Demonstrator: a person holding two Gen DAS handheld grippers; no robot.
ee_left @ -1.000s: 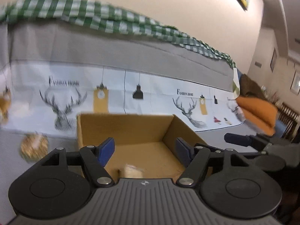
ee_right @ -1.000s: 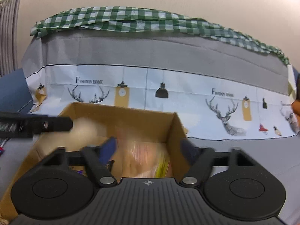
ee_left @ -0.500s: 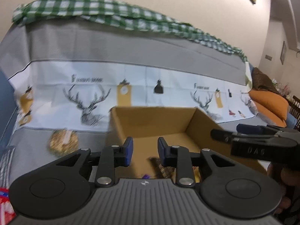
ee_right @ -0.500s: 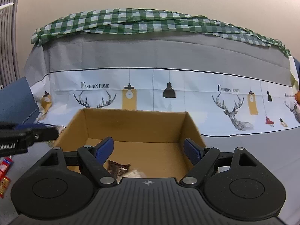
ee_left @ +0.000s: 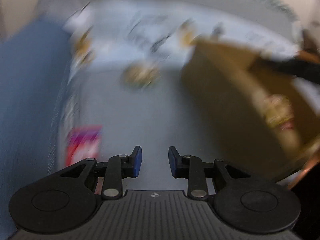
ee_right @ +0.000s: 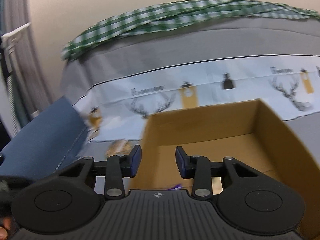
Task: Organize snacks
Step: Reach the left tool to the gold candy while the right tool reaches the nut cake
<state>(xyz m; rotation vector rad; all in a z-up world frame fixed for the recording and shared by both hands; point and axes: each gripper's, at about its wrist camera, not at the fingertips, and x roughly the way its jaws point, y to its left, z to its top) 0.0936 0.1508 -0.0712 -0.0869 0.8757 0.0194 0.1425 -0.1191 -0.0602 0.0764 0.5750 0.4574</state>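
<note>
In the lower centre of the left wrist view, the left gripper (ee_left: 155, 164) is seen partly open over bare grey cloth, with nothing between its blue pads. In the right wrist view, the right gripper (ee_right: 158, 164) is closing over the near left wall of the cardboard box (ee_right: 270, 132); no item is seen between its jaws. The left view is heavily blurred, so small detail there cannot be confirmed. A red and purple snack packet (ee_left: 84, 144) is noted at the lower left of that frame, just beside and to the left of the left pad, lying flat on the cloth. A round golden snack (ee_left: 141, 76) is noted in the upper centre, well ahead of the left fingertips and left of the box. Pale wrapped snacks (ee_left: 278, 112) are already seen inside the box at the right of the frame. It is judged that the remaining loose items are yet to be collected. The main risk is judged to be a missed pickup: the packet lies outside the jaw gap rather than within it, and a narrow opening combined with a fast approach could push the flat packet along the cloth or pinch the cloth instead. A second risk is contact between the closing right gripper and the box wall, which could shift the box.
</note>
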